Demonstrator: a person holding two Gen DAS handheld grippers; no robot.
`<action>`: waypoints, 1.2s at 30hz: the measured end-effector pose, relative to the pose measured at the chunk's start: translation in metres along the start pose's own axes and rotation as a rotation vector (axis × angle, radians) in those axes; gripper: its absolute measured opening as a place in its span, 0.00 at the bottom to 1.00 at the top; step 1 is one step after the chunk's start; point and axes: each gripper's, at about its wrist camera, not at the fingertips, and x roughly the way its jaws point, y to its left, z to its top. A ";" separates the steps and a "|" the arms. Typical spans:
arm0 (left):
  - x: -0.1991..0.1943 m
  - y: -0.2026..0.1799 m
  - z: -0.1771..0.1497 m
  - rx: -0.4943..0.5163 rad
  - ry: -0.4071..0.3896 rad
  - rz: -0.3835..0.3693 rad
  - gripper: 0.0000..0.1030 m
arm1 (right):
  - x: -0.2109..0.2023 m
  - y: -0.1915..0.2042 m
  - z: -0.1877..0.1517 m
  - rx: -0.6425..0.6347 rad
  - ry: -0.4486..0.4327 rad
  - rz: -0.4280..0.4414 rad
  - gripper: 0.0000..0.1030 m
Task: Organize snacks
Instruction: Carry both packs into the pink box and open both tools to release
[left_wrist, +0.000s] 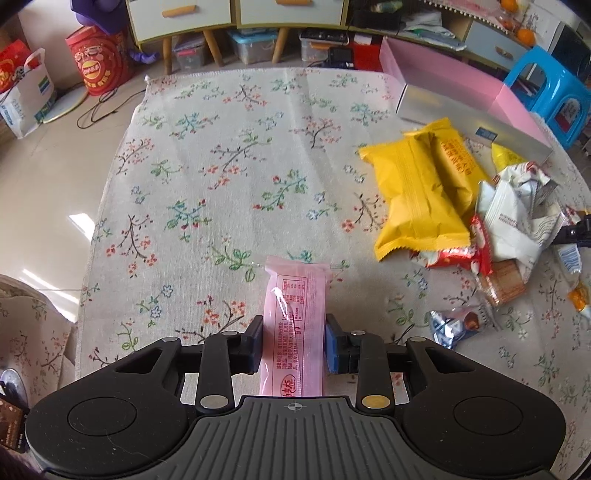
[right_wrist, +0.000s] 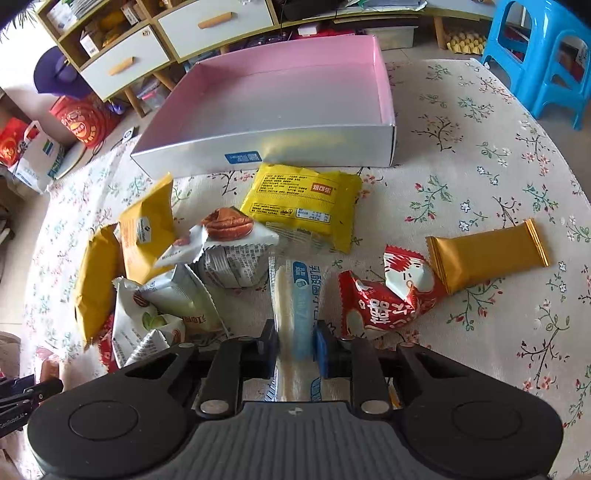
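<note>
My left gripper (left_wrist: 294, 341) is shut on a pink snack packet (left_wrist: 294, 295) and holds it above the floral tablecloth (left_wrist: 221, 166), left of the snack pile. My right gripper (right_wrist: 294, 345) is shut on a long white-and-blue snack stick (right_wrist: 295, 295) in the middle of the pile. The pink-lined box (right_wrist: 280, 96) stands open and empty behind the pile; it also shows in the left wrist view (left_wrist: 461, 92). Yellow packets (left_wrist: 417, 192), a yellow packet (right_wrist: 306, 203), a red packet (right_wrist: 388, 295), a gold bar (right_wrist: 487, 254) and white packets (right_wrist: 229, 251) lie on the cloth.
A blue plastic stool (right_wrist: 539, 55) stands at the table's far right. A cabinet with drawers (right_wrist: 166, 40) lines the back wall. Red bags (left_wrist: 99, 59) sit on the floor to the left. The table edge (left_wrist: 110, 184) runs along the left.
</note>
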 end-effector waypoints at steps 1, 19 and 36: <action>-0.002 -0.001 0.001 -0.002 -0.010 -0.003 0.29 | -0.002 -0.002 -0.001 0.005 -0.002 0.004 0.09; -0.031 -0.073 0.071 0.032 -0.185 -0.130 0.29 | -0.052 -0.024 0.023 0.136 -0.132 0.158 0.08; 0.033 -0.159 0.199 0.077 -0.370 -0.150 0.28 | -0.040 -0.037 0.089 0.136 -0.322 0.266 0.08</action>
